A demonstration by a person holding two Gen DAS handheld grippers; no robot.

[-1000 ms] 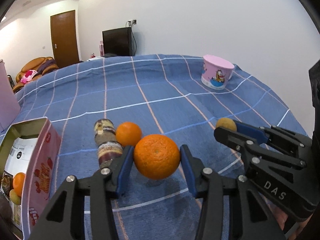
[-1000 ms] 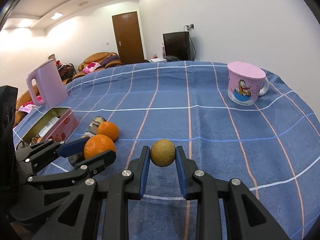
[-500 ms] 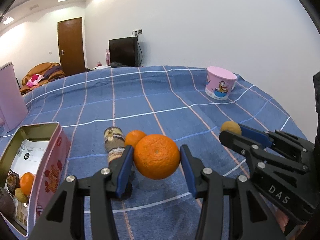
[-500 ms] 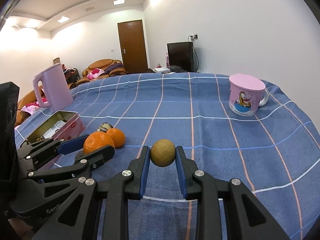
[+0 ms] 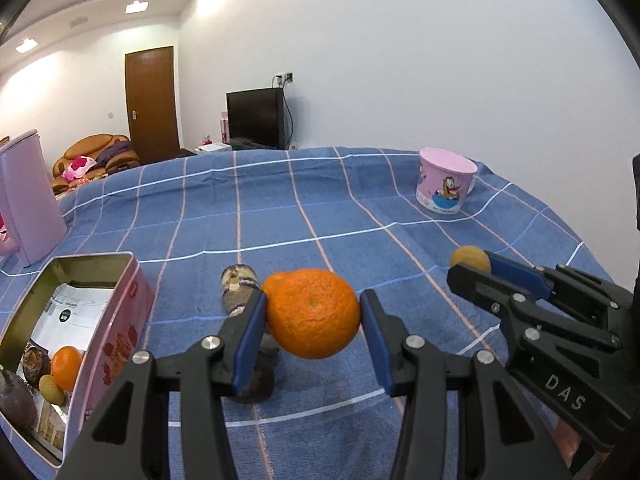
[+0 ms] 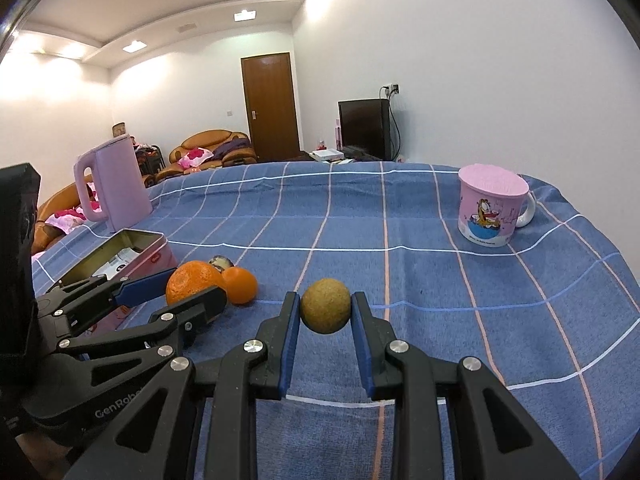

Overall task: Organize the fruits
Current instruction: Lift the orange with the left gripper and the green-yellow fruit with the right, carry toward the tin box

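In the left wrist view the left claw (image 5: 313, 314) is pinching a large orange (image 5: 313, 314) above the table (image 5: 320, 208) beside the open tin (image 5: 120, 304), while in the right wrist view the right claw (image 6: 325, 311) is pinching a small brown fruit (image 6: 325, 311) above the cloth.

Tin (image 5: 132, 280): at the tabletop's (image 5: 280, 216) left side, open, with several fruits (image 5: 66, 366) and a paper inside.
Kettle (image 6: 116, 182): behind the tin, near the far left edge.
Mug (image 6: 490, 210): far right, well apart from everything else.
Large orange (image 5: 313, 314): between the left gripper's (image 5: 313, 320) jaws, above the cloth.
Small orange (image 6: 239, 285): on the tabletop, right behind the large one.
Patterned bottle (image 5: 240, 280): lying just left of the oranges.
Round fruit (image 6: 325, 311): between the right gripper's (image 6: 325, 314) jaws, right of the oranges.
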